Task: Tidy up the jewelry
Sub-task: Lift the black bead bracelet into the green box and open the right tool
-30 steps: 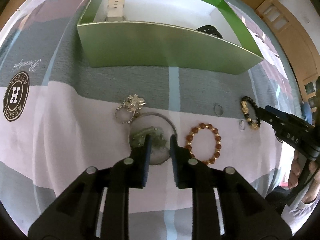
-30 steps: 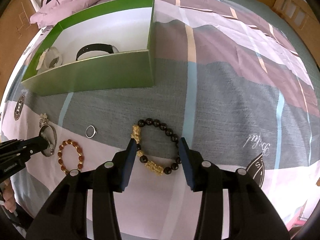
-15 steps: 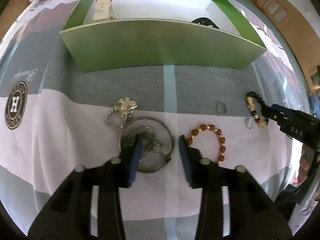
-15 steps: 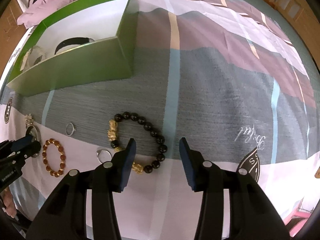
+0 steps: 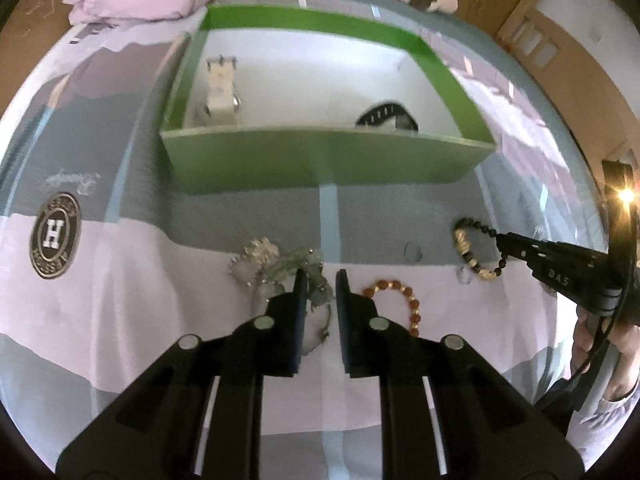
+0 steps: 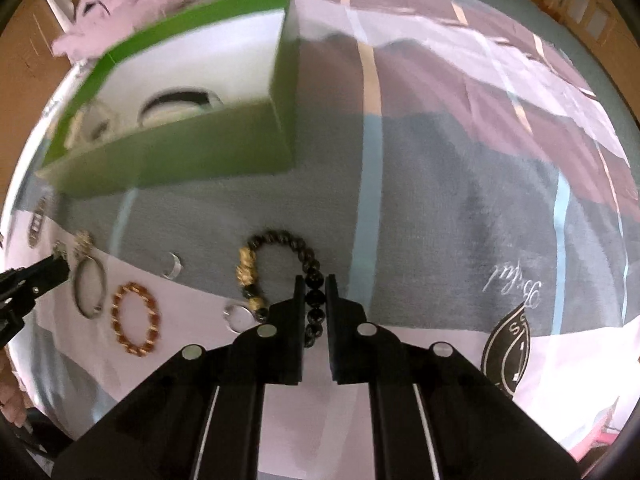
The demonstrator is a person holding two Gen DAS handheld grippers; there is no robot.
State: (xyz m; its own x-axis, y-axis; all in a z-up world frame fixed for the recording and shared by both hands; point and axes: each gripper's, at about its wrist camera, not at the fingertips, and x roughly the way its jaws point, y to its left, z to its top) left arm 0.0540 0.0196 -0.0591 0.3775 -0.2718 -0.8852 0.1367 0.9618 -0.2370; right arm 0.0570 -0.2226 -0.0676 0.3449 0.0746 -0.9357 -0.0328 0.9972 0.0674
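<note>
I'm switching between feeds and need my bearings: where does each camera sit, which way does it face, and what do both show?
Left wrist: rides the left gripper, facing the green box; its fingers close on the green-stone jewelry; a hand shows at right.
Right wrist: rides the right gripper, facing the bedspread; fingers close on the black bead bracelet.
Shared: box, black bead bracelet, amber bead bracelet, each other's gripper.

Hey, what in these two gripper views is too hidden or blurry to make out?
- Left view: the pale green necklace, blurred and partly behind the left gripper.
- Left view: black watch, cut by the green box front wall.
- Right view: white watch, blurred.
</note>
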